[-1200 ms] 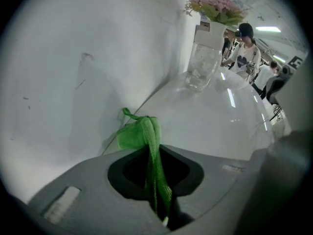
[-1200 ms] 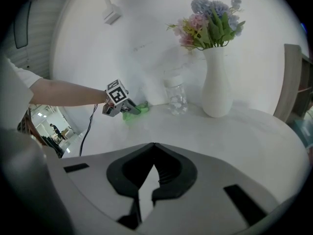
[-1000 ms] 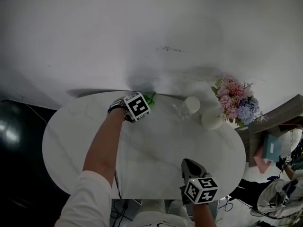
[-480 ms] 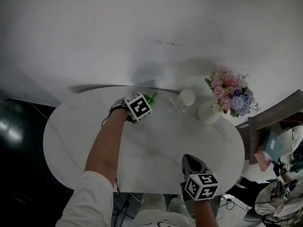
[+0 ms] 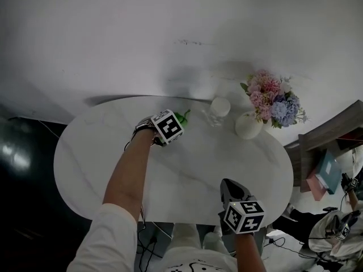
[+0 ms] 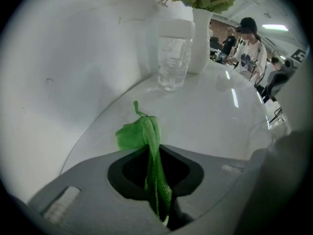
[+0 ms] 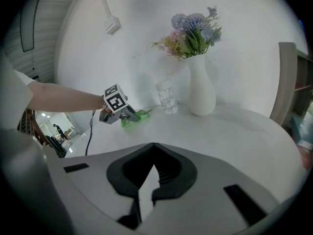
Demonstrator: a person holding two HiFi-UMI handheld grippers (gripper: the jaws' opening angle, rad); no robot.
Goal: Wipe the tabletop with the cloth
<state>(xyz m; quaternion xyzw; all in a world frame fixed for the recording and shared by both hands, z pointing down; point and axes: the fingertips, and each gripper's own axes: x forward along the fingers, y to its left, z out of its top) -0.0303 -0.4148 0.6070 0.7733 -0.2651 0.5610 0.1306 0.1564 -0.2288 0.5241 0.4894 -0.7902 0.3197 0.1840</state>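
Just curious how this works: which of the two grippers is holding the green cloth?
The left gripper, far across the table near the glass: the green cloth is pinched in its jaws. The right gripper, at the near edge, holds nothing.

Nothing here can be read as words, numbers or brand names. The marker cubes on the left gripper (image 5: 177,120) and the right gripper (image 5: 226,182) carry only black-and-white square patterns. At far right, the dark print on a person's white shirt (image 6: 250,58) is too small to read.
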